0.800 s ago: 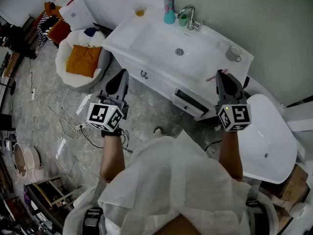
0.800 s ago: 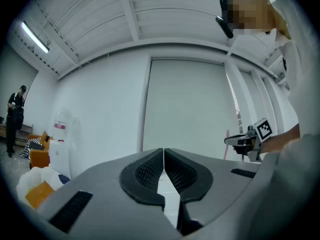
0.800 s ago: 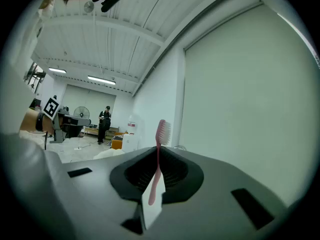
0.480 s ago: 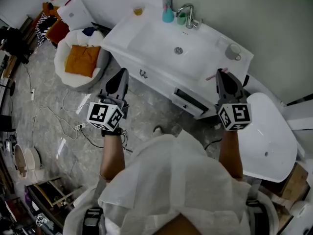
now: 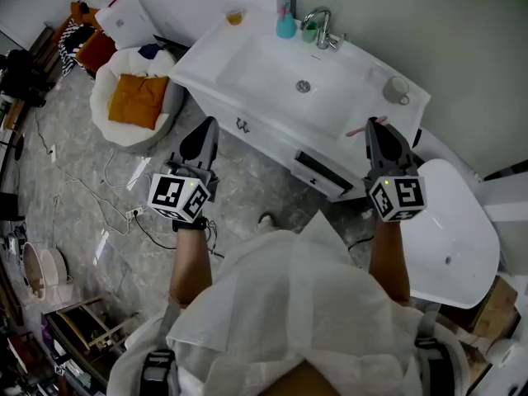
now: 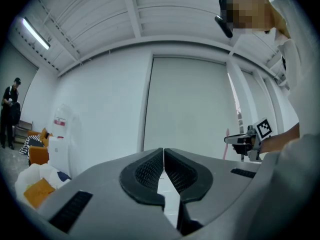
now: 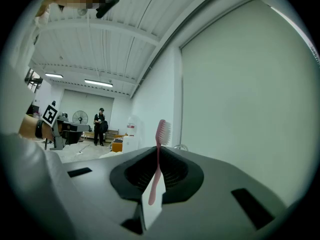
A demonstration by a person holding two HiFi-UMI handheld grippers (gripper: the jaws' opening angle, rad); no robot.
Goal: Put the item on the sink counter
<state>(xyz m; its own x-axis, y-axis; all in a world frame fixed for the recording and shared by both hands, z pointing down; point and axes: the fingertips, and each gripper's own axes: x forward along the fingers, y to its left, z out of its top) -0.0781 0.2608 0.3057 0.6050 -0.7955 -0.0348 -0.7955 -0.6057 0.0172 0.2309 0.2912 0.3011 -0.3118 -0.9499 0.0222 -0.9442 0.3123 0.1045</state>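
The white sink counter (image 5: 247, 66) stands ahead of me, with its basin drain (image 5: 303, 87) in the middle. My right gripper (image 5: 375, 128) hovers just short of the counter's front right edge, shut on a pink toothbrush (image 5: 356, 130). In the right gripper view the toothbrush (image 7: 161, 134) stands upright between the jaws of the right gripper (image 7: 158, 160), bristle head on top. My left gripper (image 5: 206, 130) is held level with it, in front of the counter's left part. In the left gripper view the left gripper (image 6: 163, 156) is shut with nothing in it.
On the counter are a faucet (image 5: 318, 23), a teal bottle (image 5: 285, 28), a green cup (image 5: 308, 33), a grey mug (image 5: 398, 90) and a glass of amber liquid (image 5: 236, 16). A drawer (image 5: 318, 172) stands open below. A white beanbag with an orange cushion (image 5: 140, 97) lies left, a white tub (image 5: 454, 238) right.
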